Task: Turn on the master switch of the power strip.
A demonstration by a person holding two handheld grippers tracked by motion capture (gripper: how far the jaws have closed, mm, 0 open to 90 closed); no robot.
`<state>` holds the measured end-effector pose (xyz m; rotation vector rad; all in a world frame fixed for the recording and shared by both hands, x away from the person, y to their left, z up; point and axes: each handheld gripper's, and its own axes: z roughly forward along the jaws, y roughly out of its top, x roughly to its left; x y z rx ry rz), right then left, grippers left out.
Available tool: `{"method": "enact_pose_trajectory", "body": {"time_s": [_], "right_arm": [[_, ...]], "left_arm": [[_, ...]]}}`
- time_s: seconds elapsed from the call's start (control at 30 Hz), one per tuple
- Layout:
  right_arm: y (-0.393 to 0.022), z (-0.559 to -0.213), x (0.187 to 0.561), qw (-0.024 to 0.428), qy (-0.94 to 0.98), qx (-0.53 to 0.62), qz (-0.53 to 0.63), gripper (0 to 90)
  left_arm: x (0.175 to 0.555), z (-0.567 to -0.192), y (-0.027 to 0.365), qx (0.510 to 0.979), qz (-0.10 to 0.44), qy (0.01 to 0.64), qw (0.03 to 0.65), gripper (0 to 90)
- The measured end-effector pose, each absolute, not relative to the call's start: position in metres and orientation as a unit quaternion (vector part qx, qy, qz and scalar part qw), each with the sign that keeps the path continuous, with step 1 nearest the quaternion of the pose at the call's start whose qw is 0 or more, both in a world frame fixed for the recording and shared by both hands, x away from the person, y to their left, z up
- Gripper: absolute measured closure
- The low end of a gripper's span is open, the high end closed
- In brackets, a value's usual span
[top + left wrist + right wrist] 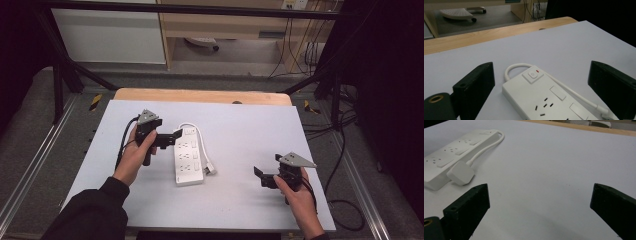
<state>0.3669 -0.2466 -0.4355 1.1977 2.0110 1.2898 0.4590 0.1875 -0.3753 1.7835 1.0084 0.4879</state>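
Note:
A white power strip [187, 156] lies near the middle of the white table, with its short cable looped round and its white plug [210, 170] resting beside its near right side. My left gripper [172, 138] is open at the strip's left edge; in the left gripper view the strip [544, 97] lies between the two black jaws, power button [532, 74] facing up. My right gripper [261, 177] is open over bare table at the right, apart from the strip. The right gripper view has the strip [451, 150] and plug [461, 173] at upper left.
The white sheet [240, 130] covers a wooden table [200, 95] whose far edge shows beyond it. Black frame legs and cables stand on the floor at both sides. A wooden cabinet and a wheeled base lie beyond the table.

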Motion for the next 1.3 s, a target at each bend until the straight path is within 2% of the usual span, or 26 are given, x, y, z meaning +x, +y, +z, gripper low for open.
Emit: {"method": "enact_pose_trajectory", "body": {"time_s": [1.3], "right_arm": [[-0.246,-0.437,0.368,0.232,0.732,0.439,0.466,2.9]], "left_arm": [[0.417,-0.382,0.258,0.714,0.21,0.447,0.496,6.8]]}}
